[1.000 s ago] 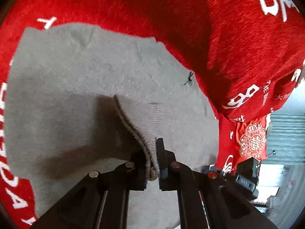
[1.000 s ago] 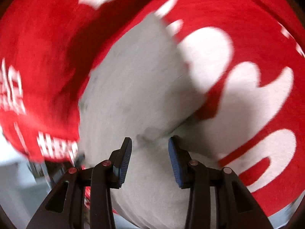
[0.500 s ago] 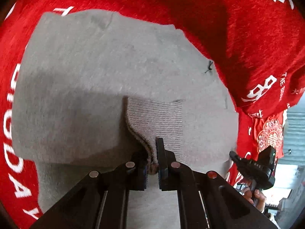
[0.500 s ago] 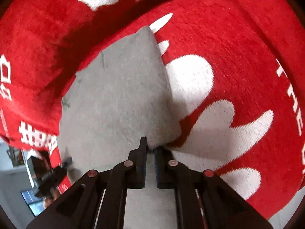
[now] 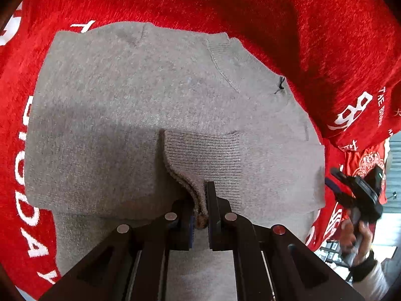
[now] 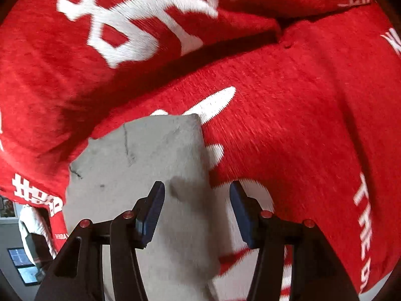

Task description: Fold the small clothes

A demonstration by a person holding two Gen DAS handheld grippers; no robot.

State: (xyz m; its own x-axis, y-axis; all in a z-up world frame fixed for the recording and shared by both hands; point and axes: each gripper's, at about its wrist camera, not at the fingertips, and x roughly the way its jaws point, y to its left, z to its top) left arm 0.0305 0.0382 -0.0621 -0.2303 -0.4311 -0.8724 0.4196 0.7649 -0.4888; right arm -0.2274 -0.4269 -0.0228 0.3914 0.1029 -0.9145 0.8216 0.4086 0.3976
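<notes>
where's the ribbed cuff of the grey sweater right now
In the left wrist view, the ribbed cuff sits low centre, pinched in the left gripper and folded over the grey sweater on the red blanket.

The small grey knitted sweater (image 5: 130, 105) lies spread flat on a red plush cover, its body wide and smooth in the left wrist view. A round neckline with a stitched rib (image 5: 223, 60) sits at its far edge, and a short dark thread (image 5: 280, 85) marks the cloth near the right shoulder. One ribbed cuff (image 5: 200, 155) is folded in over the body, its edge lifted and pinched upward into a narrow ridge. In the right wrist view the same grey knit (image 6: 140, 165) shows as a flat panel with a square far corner (image 6: 194, 119), faint creases crossing its surface, and a straight right edge.
</notes>
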